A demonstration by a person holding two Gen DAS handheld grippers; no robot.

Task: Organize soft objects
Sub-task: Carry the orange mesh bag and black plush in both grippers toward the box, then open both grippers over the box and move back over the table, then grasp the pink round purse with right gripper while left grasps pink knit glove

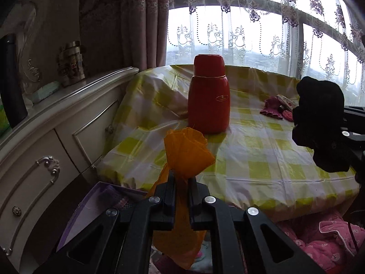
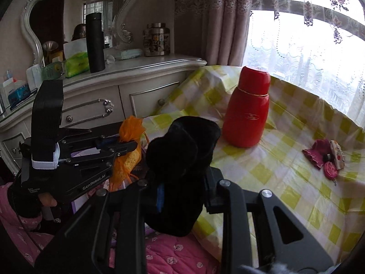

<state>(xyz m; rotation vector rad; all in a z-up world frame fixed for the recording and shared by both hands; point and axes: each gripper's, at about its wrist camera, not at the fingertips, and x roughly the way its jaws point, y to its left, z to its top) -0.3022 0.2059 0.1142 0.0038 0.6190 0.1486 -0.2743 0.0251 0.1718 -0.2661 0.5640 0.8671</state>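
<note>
My left gripper point(image 1: 181, 178) is shut on an orange mesh pouch point(image 1: 187, 153) and holds it up at the table's near left edge; the pouch also shows in the right wrist view point(image 2: 129, 137). My right gripper point(image 2: 182, 159) is shut on a black fuzzy soft thing point(image 2: 180, 155), held above the table's near edge; it shows at the right of the left wrist view point(image 1: 319, 123). A small pink knitted piece with a patterned pouch and a round pink item point(image 2: 324, 155) lies on the table at the far right point(image 1: 277, 107).
A red thermos point(image 1: 208, 96) stands on the yellow-checked tablecloth point(image 1: 262, 159). A white dresser point(image 1: 57, 125) with a black flask point(image 2: 94, 43) and a jar point(image 2: 156, 42) stands to the left. A purple box point(image 1: 91, 207) lies below my left gripper. Pink quilted fabric point(image 2: 178, 255) lies below.
</note>
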